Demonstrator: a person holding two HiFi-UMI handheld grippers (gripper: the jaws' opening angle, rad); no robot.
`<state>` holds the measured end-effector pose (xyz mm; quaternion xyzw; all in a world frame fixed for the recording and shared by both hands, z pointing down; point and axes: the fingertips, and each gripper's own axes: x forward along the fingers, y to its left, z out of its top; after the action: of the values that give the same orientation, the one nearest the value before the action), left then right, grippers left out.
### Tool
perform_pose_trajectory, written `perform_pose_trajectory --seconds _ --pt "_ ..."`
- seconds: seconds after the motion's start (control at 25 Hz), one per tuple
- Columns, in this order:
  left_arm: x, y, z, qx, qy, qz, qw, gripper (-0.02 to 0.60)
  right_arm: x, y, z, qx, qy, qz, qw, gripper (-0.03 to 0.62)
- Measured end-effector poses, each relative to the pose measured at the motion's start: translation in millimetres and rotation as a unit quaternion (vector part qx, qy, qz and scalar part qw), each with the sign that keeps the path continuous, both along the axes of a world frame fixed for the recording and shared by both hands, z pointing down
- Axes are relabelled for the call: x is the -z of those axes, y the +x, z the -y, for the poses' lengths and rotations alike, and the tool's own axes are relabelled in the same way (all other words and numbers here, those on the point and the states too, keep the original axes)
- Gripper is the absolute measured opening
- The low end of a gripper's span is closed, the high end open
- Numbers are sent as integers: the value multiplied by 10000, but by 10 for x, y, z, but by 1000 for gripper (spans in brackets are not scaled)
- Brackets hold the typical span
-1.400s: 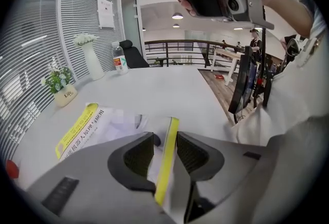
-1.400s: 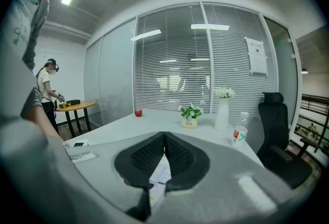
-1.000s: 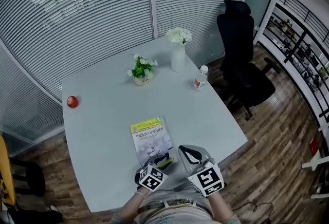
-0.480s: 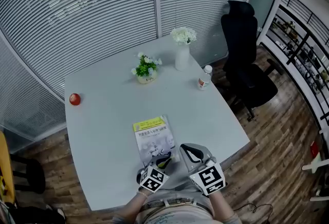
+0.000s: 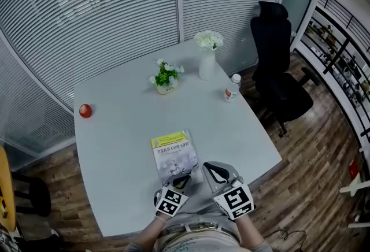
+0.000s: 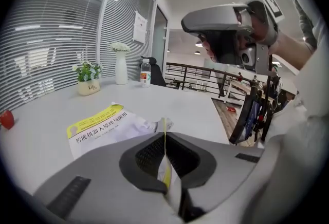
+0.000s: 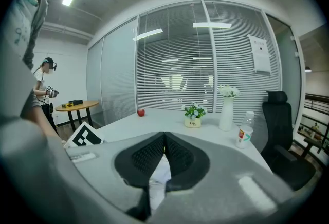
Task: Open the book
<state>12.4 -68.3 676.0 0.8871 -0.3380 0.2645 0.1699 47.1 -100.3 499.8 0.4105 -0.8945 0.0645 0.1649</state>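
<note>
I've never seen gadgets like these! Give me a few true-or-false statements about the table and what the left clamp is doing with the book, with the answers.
1. The left gripper is pinching part of the book. True. Its jaws have just been closing, and a thin yellow-edged sheet of the book is between them.
2. The book lies wide open. False. Its printed cover faces up, and only the near corner is pinched.
3. The red apple sits right beside the water bottle. False. The apple is near the left edge of the table, and the bottle is near the right edge.
4. White flowers stand in a white vase. True.
</note>
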Motion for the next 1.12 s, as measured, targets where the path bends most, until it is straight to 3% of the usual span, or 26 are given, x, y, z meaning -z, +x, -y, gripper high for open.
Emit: perform_pose_trajectory --seconds 0.52,1.12 --pt "171 -141 67 689 -342 -799 9938 6 -16 -66 -12 127 -34 -31 9999 0" --pt "300 -369 126 1247 -340 -1196 9844 6 -46 -57 -2 111 -35 -96 9999 0"
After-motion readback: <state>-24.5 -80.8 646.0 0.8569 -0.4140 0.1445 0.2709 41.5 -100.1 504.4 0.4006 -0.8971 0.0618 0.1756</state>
